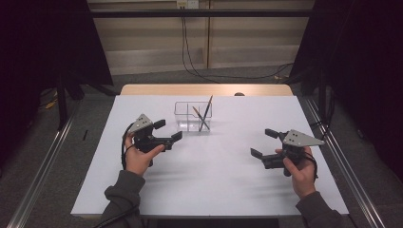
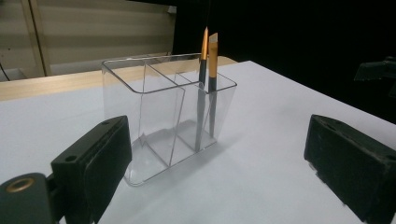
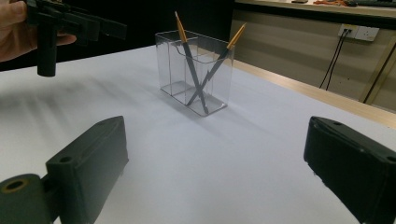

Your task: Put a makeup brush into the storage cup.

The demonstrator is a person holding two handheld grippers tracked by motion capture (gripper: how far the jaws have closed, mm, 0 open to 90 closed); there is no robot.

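Note:
A clear plastic organizer (image 1: 192, 117) with several compartments stands at the middle back of the white table (image 1: 209, 180). Two pencil-like sticks (image 1: 205, 114) with grey shafts and orange tips lean crossed in its right compartment. In the left gripper view the organizer (image 2: 159, 116) is close ahead with the sticks (image 2: 208, 88) at its far end. From the right gripper view the organizer (image 3: 196, 70) stands farther off. My left gripper (image 1: 167, 130) hovers open just left of the organizer. My right gripper (image 1: 264, 143) is open over the table's right side. Both hold nothing.
A wooden strip (image 1: 204, 90) runs along the table's far edge. Cables (image 1: 190, 57) hang down the wall behind. Metal rails (image 1: 342, 156) flank the table. A small dark object (image 1: 239, 94) lies at the far edge.

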